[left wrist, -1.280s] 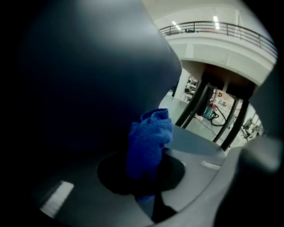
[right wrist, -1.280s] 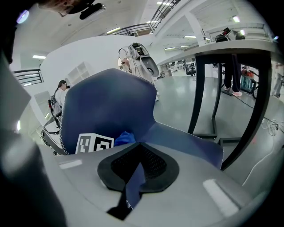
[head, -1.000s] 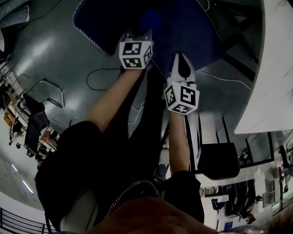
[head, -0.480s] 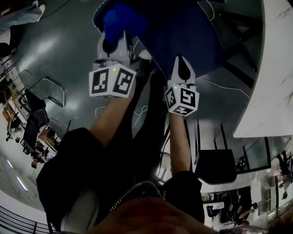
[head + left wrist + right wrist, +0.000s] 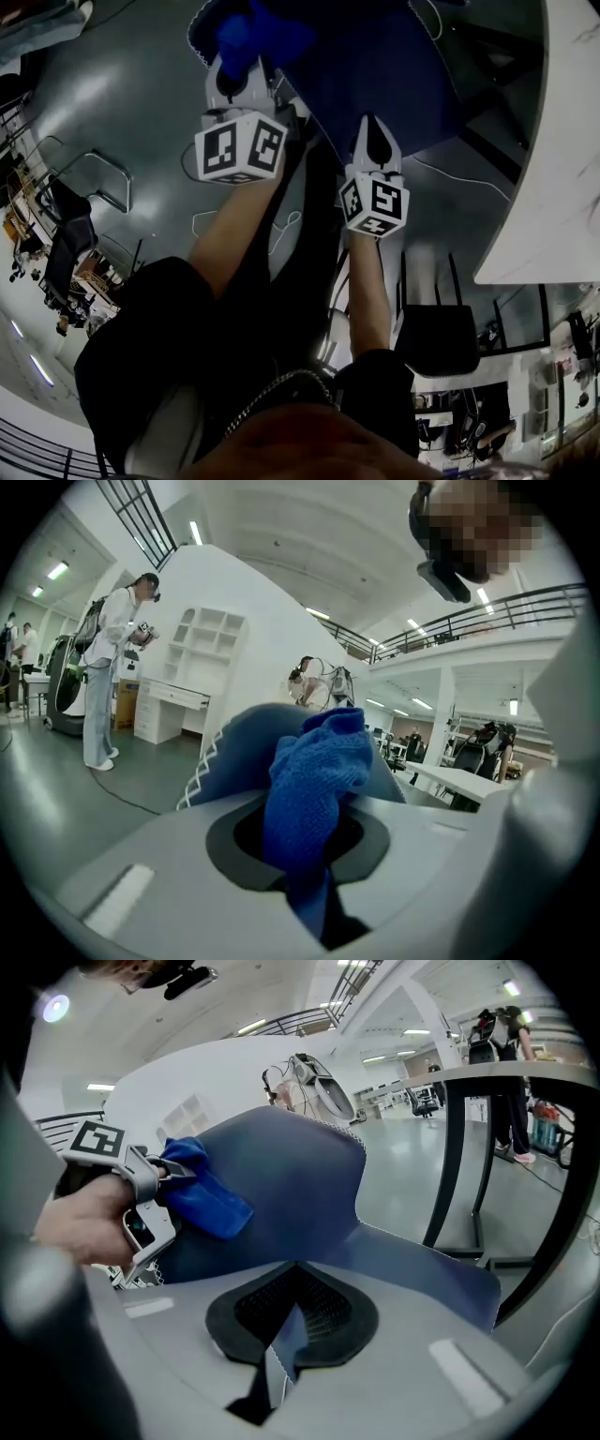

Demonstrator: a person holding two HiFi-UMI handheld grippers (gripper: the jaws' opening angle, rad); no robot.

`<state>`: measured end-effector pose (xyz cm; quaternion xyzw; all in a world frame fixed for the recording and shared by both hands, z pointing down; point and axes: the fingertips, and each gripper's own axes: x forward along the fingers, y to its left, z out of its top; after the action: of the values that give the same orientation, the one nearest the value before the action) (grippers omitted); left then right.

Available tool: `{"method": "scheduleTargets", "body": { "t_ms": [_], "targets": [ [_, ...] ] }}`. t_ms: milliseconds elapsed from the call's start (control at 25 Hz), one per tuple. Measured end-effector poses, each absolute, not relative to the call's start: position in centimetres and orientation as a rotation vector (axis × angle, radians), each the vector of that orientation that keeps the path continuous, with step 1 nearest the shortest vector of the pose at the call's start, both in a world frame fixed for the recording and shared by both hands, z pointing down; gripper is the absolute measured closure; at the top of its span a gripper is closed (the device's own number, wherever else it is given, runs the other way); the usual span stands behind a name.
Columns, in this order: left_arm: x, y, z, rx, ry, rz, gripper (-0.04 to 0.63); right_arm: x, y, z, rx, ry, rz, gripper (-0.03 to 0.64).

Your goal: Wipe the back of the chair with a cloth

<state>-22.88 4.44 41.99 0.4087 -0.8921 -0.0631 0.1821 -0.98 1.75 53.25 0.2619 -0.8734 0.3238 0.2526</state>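
Cloth (image 5: 314, 780) in left gripper (image 5: 242, 82) jaws, right gripper (image 5: 375, 129) clamping chair (image 5: 281, 1176) edge

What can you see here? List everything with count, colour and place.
chair: one, dark blue with white stitching on its edge, on the floor ahead of the person
cloth: one, bright blue, bunched in the left claw by the upper part of the chair's back
table: one, white, to the right of the chair
shelves: one unit, white, far off beside a white wall
person: one, in white, standing far off left of the shelves; others farther back are too small to count
left claw: one, grey, shut on the cloth
right claw: one, grey, shut on the chair's stitched edge
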Motion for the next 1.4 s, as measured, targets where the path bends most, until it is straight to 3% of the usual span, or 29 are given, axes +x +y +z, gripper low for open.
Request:
{"method": "scheduleTargets", "body": {
  "t_ms": [640,1040,1400],
  "targets": [
    [-18.7,6.6,57.7,0.946,-2.365,-0.031,0.545,0.9,0.1,53.1,0.664,-2.379,0.836,0.614],
    [-16.9,11.8,67.9,0.785,-2.211,0.212,0.545,3.5,0.8,53.6,0.667,-2.351,0.824,0.614],
    [-14.1,9.8,62.6,1.066,-2.221,0.238,0.545,3.1,1.8,53.1,0.663,-2.36,0.825,0.614]
  ]
}}
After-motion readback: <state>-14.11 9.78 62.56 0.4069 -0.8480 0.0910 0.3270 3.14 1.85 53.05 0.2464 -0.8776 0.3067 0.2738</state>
